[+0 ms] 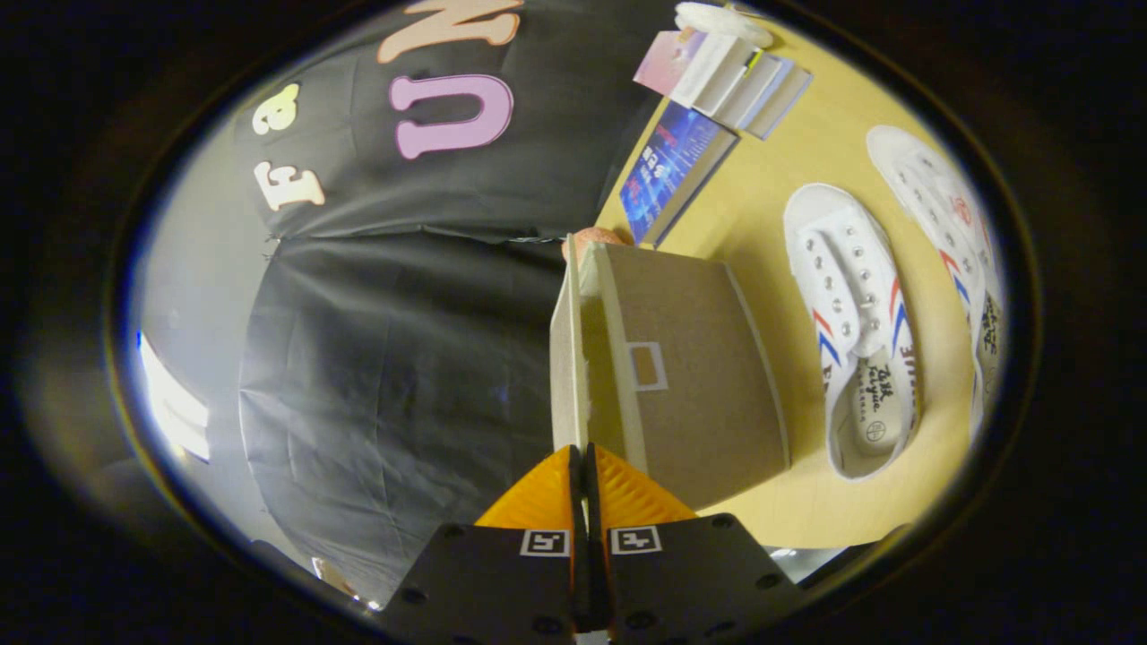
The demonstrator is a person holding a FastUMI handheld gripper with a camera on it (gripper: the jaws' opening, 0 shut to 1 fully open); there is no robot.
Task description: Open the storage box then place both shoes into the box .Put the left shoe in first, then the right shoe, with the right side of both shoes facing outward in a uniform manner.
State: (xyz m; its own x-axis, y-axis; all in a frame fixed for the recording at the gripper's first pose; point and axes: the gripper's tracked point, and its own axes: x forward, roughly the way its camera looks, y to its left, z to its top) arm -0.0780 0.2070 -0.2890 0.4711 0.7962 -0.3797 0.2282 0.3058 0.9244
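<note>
- Pinching the thin edge of the pale cardboard lid flap [568,358], the claw [581,473] had its two fingers pressed together on it, the flap running straight ahead toward twelve o'clock from the fingertips.
- The brown cardboard storage box [690,376] lay just at one o'clock of the claw, its body touching the flap along the hinge side; the flap stood lifted off the box, so the opening looked partly done.
- The two white canvas lace-up shoes with red and blue stripes sat on the yellow wooden tabletop [762,206] beyond the box at two to three o'clock: the nearer shoe [851,331] beside the box, the farther shoe [950,242] past it.
- Both shoes' long axes ran roughly parallel to the flap.
- A stack of books [717,81] rested far off at one o'clock.
</note>
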